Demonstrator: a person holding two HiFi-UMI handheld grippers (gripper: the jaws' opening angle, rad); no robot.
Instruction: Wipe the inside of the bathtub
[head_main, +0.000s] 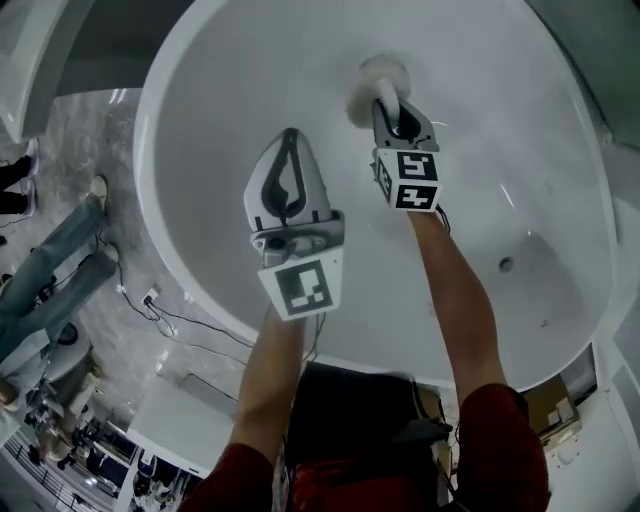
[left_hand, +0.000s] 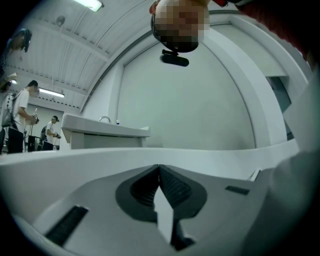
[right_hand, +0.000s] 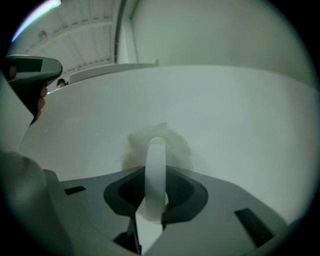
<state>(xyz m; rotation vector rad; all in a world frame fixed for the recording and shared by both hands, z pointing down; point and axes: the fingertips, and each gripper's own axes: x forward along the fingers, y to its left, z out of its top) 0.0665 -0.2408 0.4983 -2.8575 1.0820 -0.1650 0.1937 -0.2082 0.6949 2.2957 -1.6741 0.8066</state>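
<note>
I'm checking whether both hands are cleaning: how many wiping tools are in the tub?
1: a fluffy white duster, clamped by its handle in the right gripper against the bathtub wall. The left gripper is shut on nothing.

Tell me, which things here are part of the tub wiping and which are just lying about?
In the job:
bathtub
fluffy white wiper, its handle clamped in the right gripper
left gripper, shut and empty, above the tub

Just about:
cables on the floor
a bystander's legs
counter with a tap, beyond the tub
</note>
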